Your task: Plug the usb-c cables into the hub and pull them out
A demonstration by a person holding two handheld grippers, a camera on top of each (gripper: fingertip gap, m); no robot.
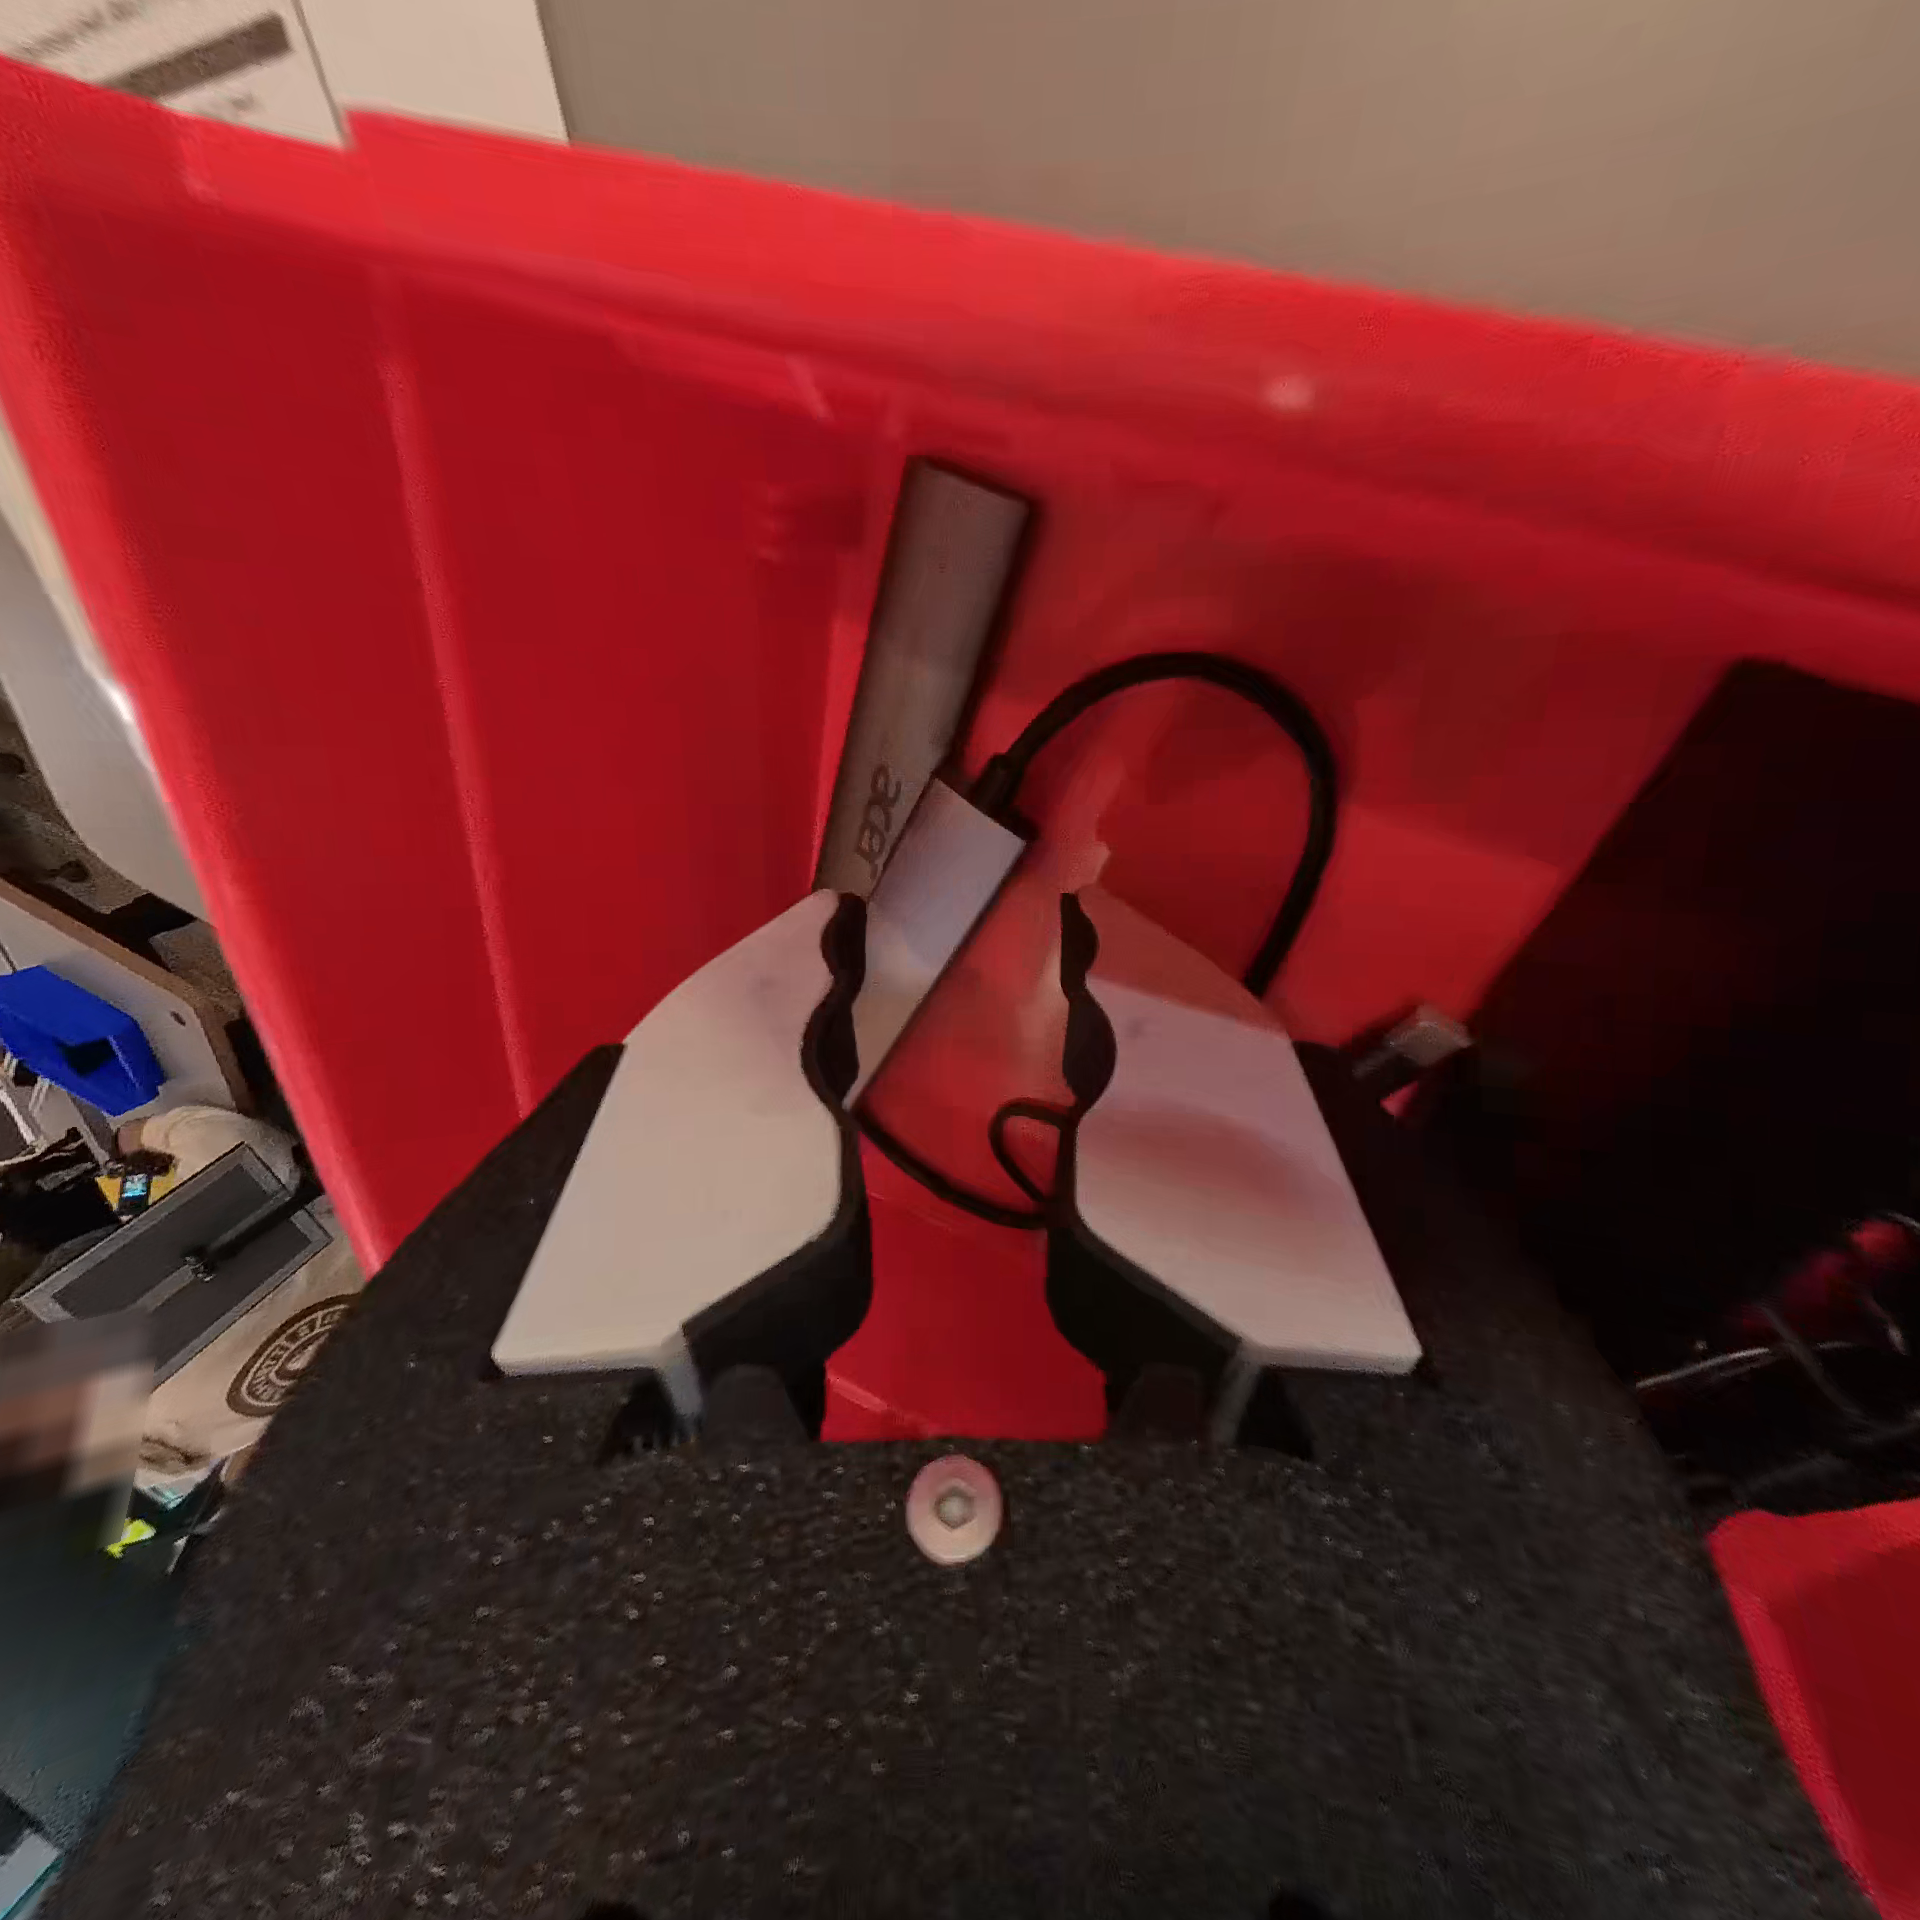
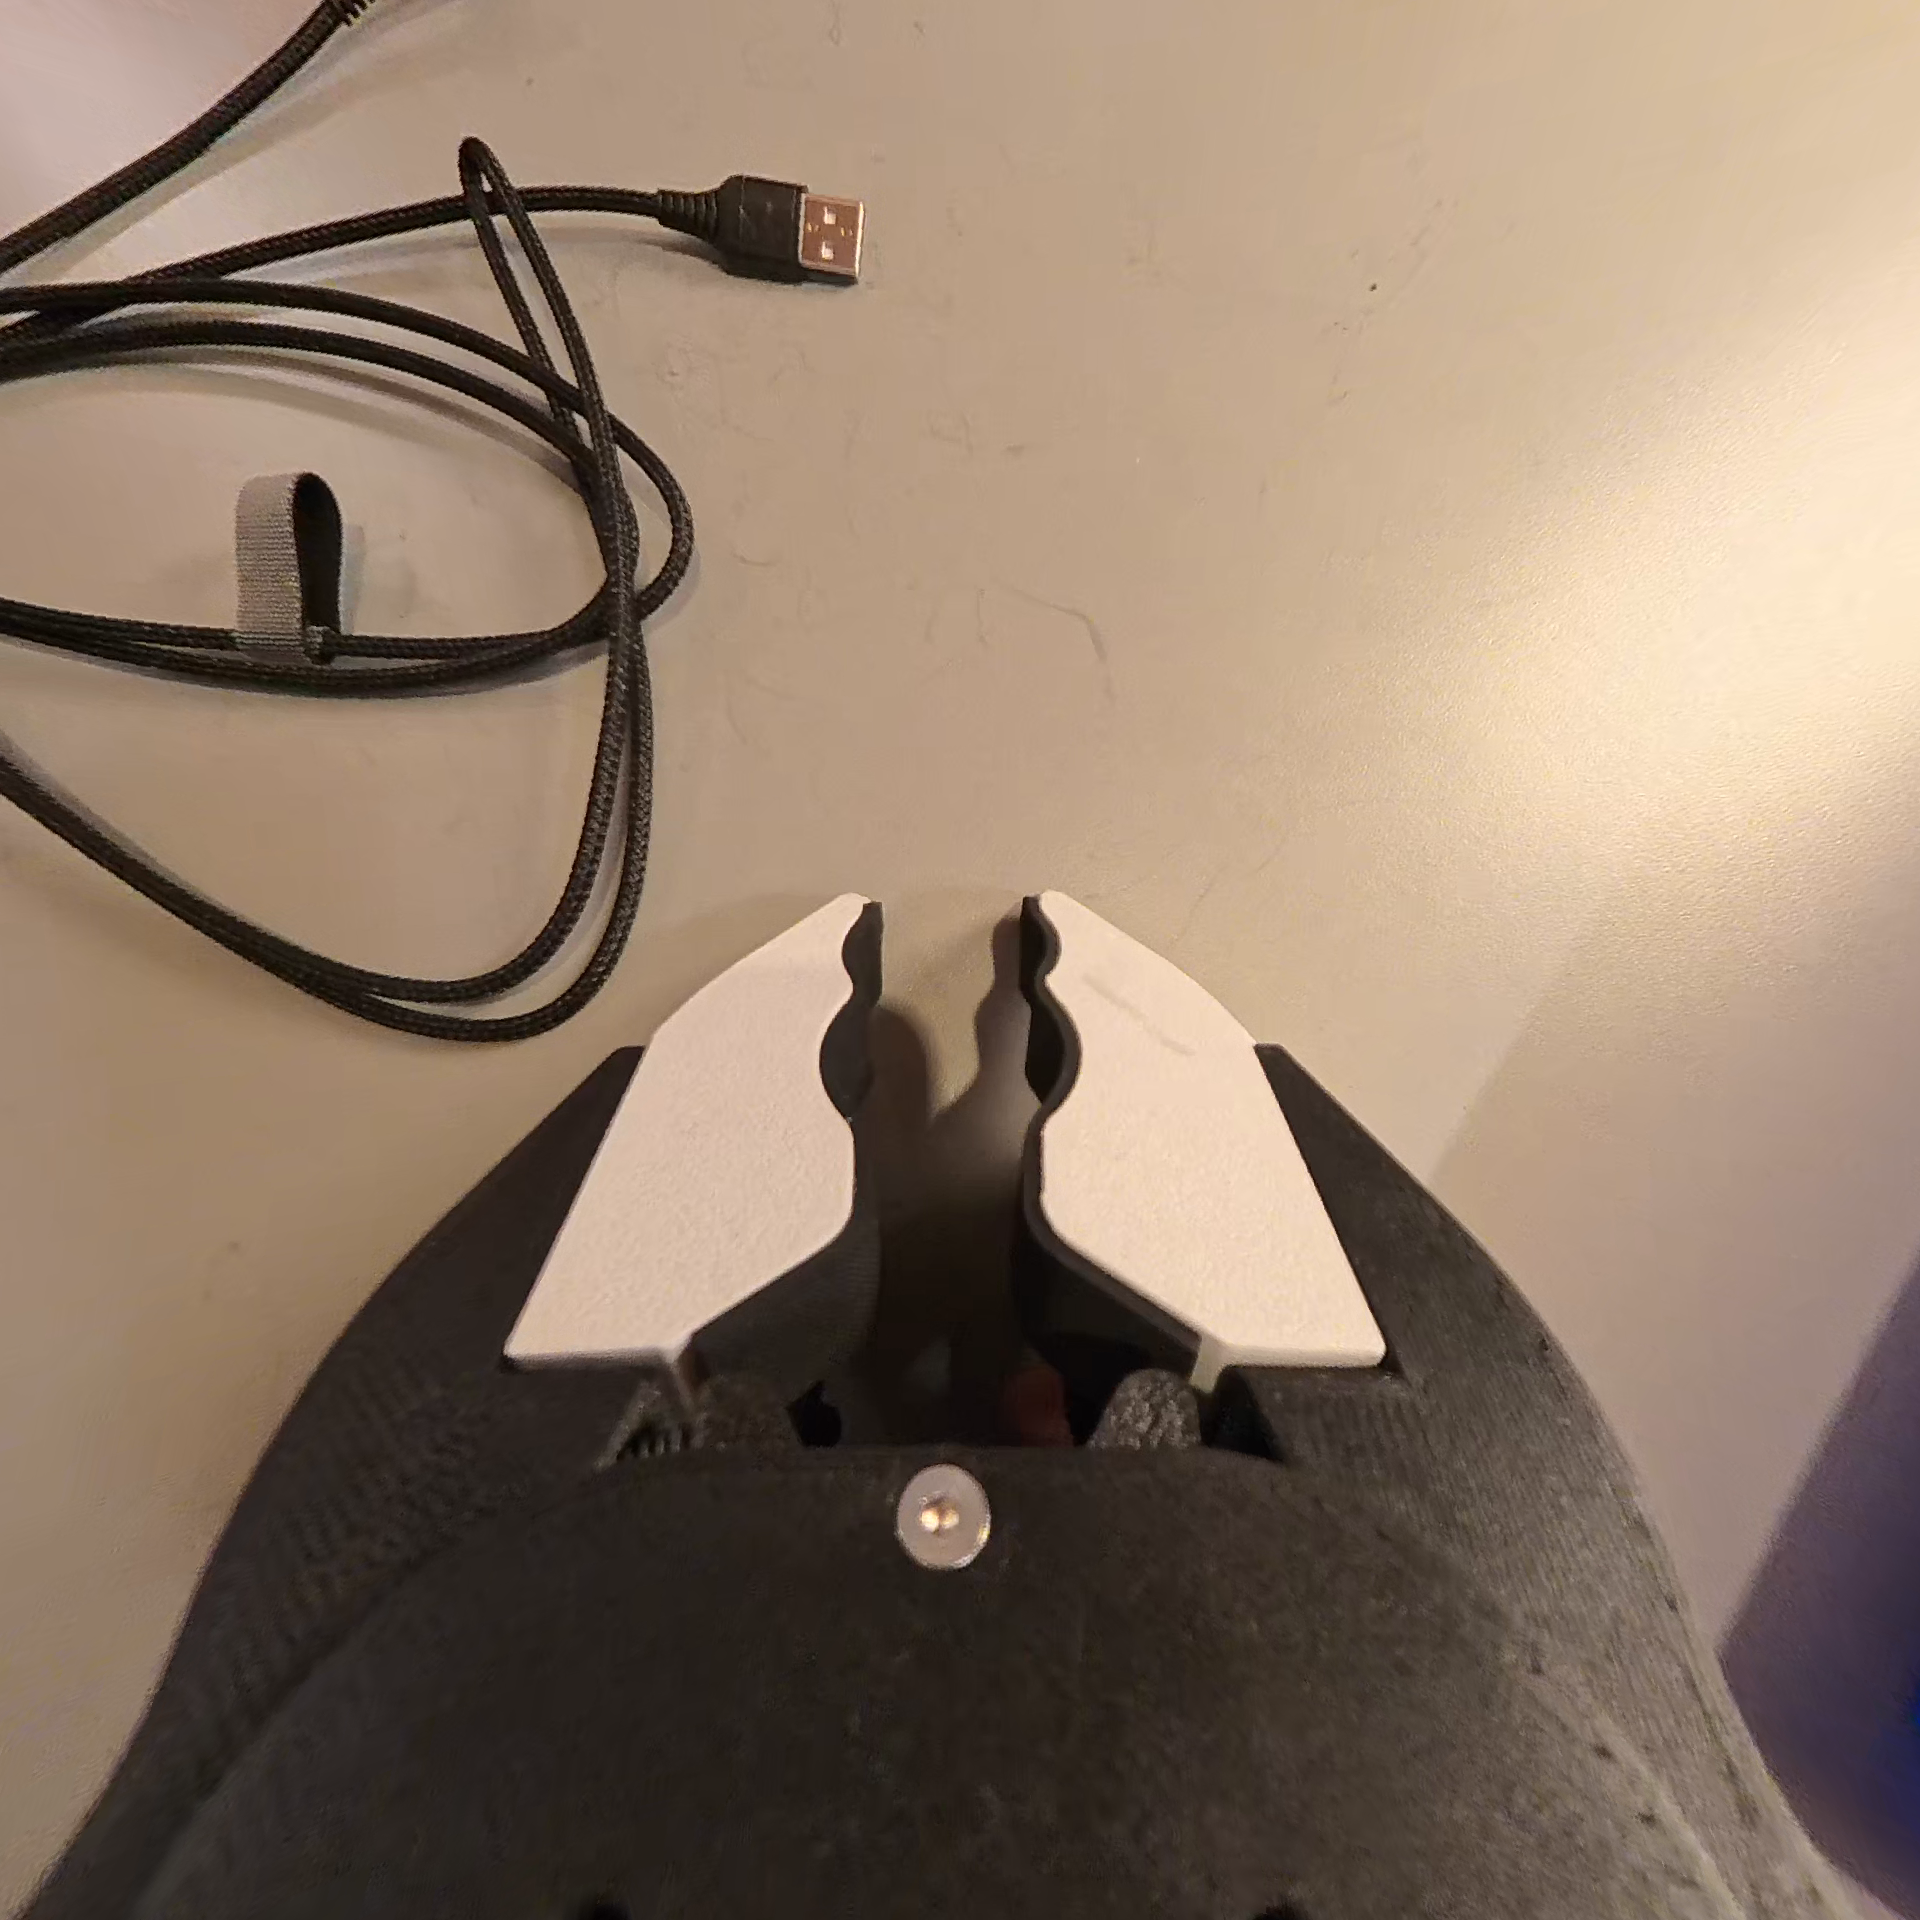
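Inside a red bin (image 1: pixel 623 623), the left gripper (image 1: pixel 961 997) hangs with its fingers parted and nothing clamped, a small grey hub (image 1: pixel 940 894) lying between the tips and touching the left one, its black lead (image 1: pixel 1288 769) looping behind, beside a longer grey hub (image 1: pixel 935 623). Over a beige table (image 2: pixel 1351 520), the right gripper (image 2: pixel 954 966) is slightly parted and empty, well apart from a braided black cable (image 2: pixel 582 582) whose plug (image 2: pixel 800 229) lies loose.
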